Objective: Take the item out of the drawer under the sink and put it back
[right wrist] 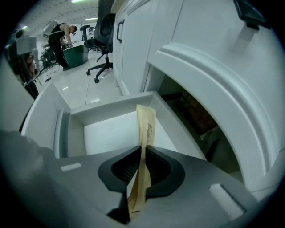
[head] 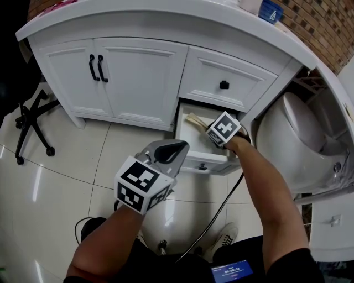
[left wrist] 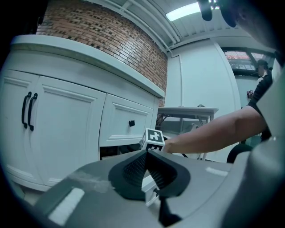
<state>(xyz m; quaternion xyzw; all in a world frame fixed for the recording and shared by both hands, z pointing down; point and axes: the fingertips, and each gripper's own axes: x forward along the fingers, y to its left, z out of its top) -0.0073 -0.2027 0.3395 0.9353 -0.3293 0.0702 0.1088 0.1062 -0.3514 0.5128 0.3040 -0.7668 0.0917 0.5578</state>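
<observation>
Right tongs [right wrist: 141,153] pinch a flat tan paper packet [right wrist: 146,124]; left tongs [left wrist: 146,156] pressed together.

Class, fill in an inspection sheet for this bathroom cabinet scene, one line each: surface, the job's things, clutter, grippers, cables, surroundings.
Surface: glossy pale tiled floor, nothing loose seen on it.
Job's things: open white drawer; thin tan paper packet held upright above it.
Clutter: small blue item on the white countertop, too cut off to identify.
Grippers: left gripper has jaws together and empty; right gripper is closed on the packet.
Cables: black cable trails from the right gripper towards the floor.
Surroundings: black office chair, white toilet, brick wall.
</observation>
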